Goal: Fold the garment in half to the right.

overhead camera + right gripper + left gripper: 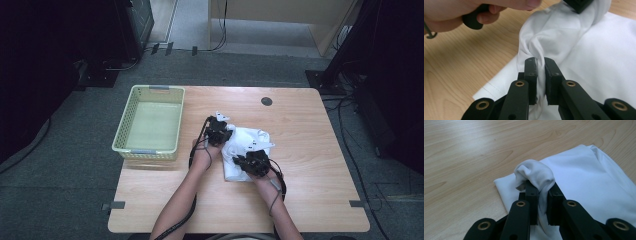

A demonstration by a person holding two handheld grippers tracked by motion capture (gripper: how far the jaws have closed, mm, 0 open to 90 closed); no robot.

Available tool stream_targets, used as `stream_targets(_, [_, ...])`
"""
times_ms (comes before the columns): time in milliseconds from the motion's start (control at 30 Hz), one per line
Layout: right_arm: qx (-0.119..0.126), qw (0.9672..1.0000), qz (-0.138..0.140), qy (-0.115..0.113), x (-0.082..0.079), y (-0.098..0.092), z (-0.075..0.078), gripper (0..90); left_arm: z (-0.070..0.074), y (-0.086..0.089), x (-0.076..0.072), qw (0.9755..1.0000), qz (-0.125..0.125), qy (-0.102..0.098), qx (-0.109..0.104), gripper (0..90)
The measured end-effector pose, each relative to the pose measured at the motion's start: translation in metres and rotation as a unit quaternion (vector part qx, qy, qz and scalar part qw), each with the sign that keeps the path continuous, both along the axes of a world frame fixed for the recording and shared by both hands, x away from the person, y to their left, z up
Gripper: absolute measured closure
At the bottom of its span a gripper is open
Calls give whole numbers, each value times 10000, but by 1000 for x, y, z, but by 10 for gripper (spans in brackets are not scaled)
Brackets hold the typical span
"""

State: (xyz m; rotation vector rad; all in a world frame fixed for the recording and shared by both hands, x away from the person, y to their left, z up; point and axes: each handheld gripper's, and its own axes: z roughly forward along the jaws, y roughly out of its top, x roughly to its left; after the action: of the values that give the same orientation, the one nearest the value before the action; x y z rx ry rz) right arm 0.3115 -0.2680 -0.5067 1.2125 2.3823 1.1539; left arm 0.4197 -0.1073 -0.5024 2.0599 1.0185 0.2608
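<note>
Both tongs pinch the white cloth (245, 150), which lies folded on the bench (310, 200) to the right of the green basket (150, 122). Our left tongs (540, 188) clamp a bunched fold at its far left edge; our right tongs (541, 63) grip a gathered ridge nearer us, lifting it slightly.

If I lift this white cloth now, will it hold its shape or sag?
Likely sag: the white cloth bunches into soft folds where the left gripper and right gripper pinch it. Probably light, and it may drag across the table.
</note>
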Motion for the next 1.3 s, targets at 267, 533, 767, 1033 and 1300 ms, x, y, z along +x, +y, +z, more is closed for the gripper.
stream_targets(267, [-137,9998,-100,140,4,-4,-11,831,-11,0,1,10000,-13,81,34,834])
stream_targets(533, [-183,9997,-57,137,6,-2,-12,829,-13,2,1,9999,3,63,78,834])
stream_targets(767, [-205,9998,-6,80,8,4,-12,828,-12,10,3,9998,59,81,168,833])
stream_targets(1033, [-262,9996,111,-18,15,19,-12,824,-10,28,7,9993,251,121,254,831])
stream_targets(1300, [-291,9993,222,-31,25,37,-12,819,-8,41,12,9977,506,77,435,830])
